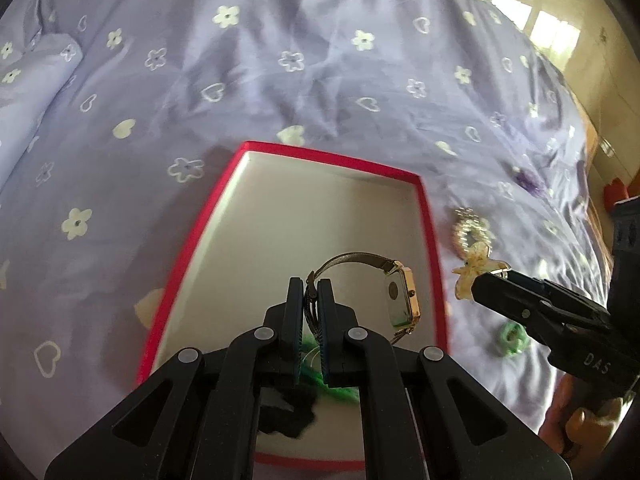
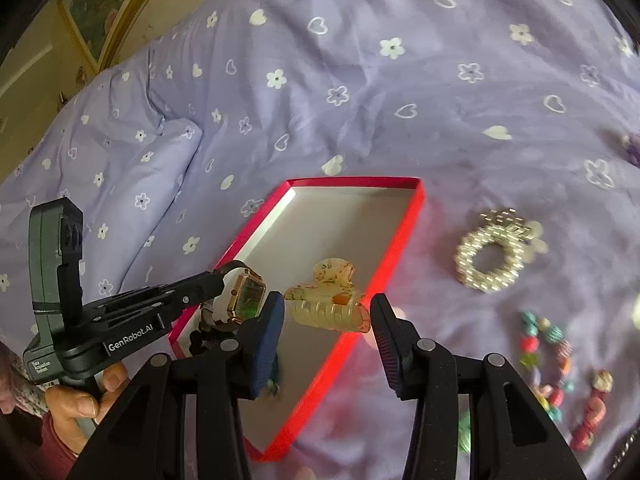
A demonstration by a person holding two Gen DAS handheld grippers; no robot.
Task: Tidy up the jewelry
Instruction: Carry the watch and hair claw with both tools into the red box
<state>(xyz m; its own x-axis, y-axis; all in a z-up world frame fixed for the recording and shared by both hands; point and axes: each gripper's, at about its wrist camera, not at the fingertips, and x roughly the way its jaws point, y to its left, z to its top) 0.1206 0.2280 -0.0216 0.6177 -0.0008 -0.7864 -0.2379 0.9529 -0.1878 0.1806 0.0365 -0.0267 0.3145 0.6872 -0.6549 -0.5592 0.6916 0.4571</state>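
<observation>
Green thing [image 1: 320, 364] behind left fingers [image 1: 325, 320] half hidden, blurred. One watch [image 1: 402, 294] clamped by its band; one clip [image 2: 326, 304] between right fingers [image 2: 269, 336], contact unclear.

Each camera sat just behind its own claw, angled steeply down and close over the bed [image 1: 320, 60]. The left view faced the red box [image 1: 434, 240] lengthwise; the right view crossed it from the side. Both shared the box, the watch [image 1: 402, 296] and the opposite claw.
</observation>
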